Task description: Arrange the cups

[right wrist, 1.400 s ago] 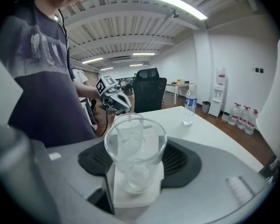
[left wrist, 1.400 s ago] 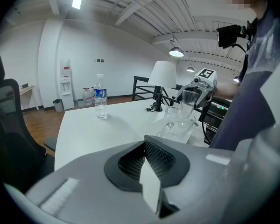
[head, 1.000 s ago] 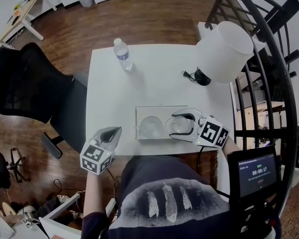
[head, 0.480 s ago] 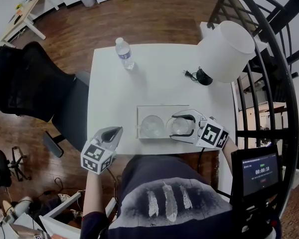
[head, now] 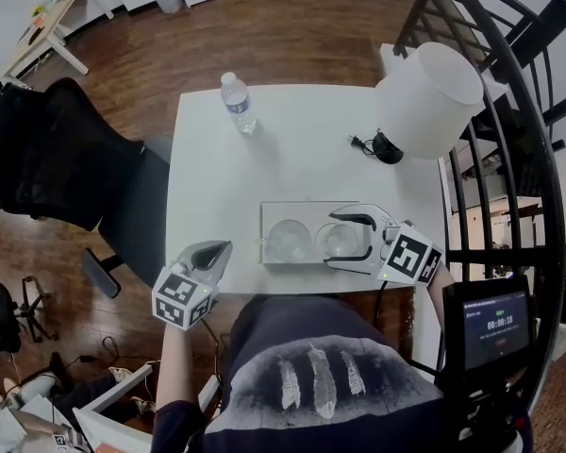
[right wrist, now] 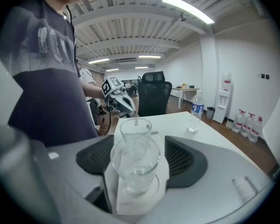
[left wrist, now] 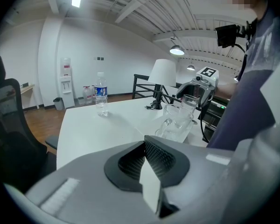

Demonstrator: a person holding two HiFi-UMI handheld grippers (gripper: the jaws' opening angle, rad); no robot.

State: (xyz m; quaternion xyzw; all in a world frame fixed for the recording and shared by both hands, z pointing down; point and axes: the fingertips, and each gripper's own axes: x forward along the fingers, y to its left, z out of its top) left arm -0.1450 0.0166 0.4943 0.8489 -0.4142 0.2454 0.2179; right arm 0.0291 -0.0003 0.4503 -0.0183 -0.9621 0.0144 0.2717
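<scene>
the right gripper (head: 340,239) reaches over the near edge of the table (head: 292,149), toward its right corner. its jaws stand wide and are opening, one on each side of the right cup (right wrist: 135,160), with a thin gap showing and neither pad pressing the glass. that cup stands upright on a pale tray (head: 302,208) by the near edge, just beside the left cup (head: 288,240). the left gripper (head: 208,250) hangs off the near left corner, jaws closed together on nothing.
</scene>
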